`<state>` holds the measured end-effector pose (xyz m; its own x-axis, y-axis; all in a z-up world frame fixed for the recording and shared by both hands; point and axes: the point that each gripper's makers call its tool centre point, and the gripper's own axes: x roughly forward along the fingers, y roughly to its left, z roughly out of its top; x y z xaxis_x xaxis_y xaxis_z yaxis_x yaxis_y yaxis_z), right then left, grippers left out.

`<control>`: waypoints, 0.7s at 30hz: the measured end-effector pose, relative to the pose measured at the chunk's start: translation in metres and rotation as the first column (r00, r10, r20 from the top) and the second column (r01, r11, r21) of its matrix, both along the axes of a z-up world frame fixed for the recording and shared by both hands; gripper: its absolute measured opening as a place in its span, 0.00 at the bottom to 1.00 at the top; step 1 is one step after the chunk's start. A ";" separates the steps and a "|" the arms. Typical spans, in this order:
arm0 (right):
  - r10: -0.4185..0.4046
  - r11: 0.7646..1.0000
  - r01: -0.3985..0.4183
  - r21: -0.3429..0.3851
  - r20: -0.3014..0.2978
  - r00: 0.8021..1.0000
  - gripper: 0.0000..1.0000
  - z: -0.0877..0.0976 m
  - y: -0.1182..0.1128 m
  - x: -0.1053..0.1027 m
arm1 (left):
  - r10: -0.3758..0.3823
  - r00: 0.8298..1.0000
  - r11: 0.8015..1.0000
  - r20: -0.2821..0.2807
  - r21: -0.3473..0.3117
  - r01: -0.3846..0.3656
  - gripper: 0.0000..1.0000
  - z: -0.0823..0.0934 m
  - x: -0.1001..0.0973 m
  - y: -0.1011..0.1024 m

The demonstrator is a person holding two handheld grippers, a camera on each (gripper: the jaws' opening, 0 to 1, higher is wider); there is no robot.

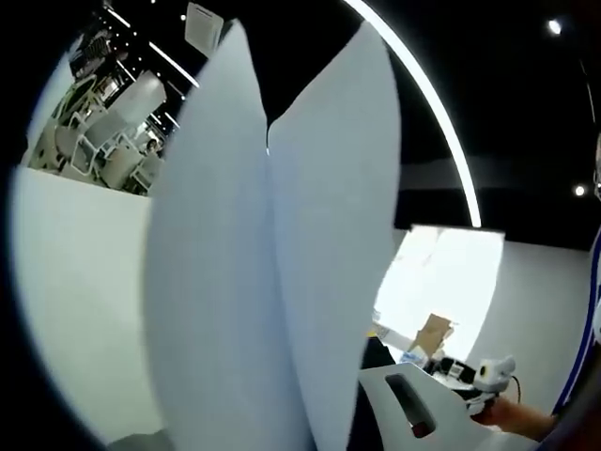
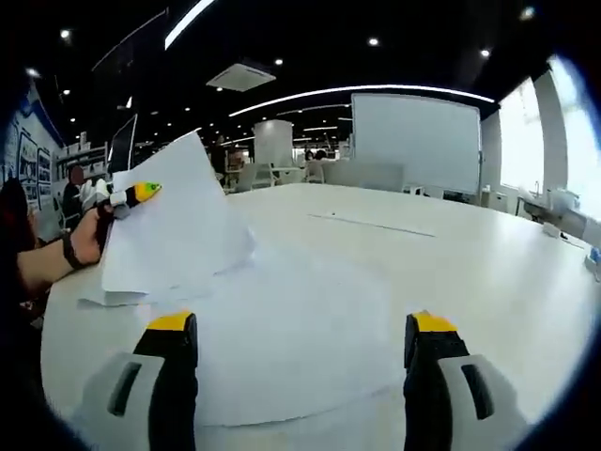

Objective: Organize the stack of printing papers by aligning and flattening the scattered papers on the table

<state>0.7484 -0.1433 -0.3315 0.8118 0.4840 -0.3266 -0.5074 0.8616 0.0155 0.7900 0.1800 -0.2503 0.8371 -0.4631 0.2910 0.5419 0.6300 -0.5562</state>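
Note:
My left gripper, yellow-tipped, is at the left of the right gripper view. It is shut on the top corner of a stack of white papers, which it holds tilted up off the table. The same papers stand curved right in front of the left gripper view's lens and hide that gripper's fingertips. My right gripper is open wide, low over the table. More white sheets lie flat beneath it, between its black fingers.
The white table stretches far and to the right, bare beyond the sheets. A hand and wrist with a dark band hold the left gripper. Small items sit at the table's right edge. A whiteboard stands behind.

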 end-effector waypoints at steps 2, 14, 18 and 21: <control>-0.009 1.000 0.009 0.007 -0.001 1.000 0.85 0.000 0.001 -0.002 | 0.000 1.000 1.000 0.000 0.001 0.000 0.07 0.000 0.000 0.000; -0.051 0.996 0.054 -0.073 0.036 0.998 0.83 -0.006 -0.006 -0.008 | 0.000 1.000 1.000 0.000 0.003 0.000 0.07 -0.001 0.000 -0.001; -0.078 0.995 0.081 -0.061 0.044 0.996 0.80 -0.006 -0.015 -0.010 | 0.001 1.000 1.000 0.000 0.003 -0.001 0.07 -0.001 0.000 -0.001; -0.076 0.995 0.080 -0.063 0.055 0.996 0.74 -0.008 -0.017 -0.014 | 0.000 1.000 1.000 0.000 0.003 0.000 0.07 -0.001 0.000 -0.001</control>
<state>0.7345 -0.1604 -0.3392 0.8631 0.3978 -0.3112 -0.4374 0.8968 -0.0666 0.7901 0.1788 -0.2510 0.8373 -0.4640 0.2893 0.5417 0.6319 -0.5543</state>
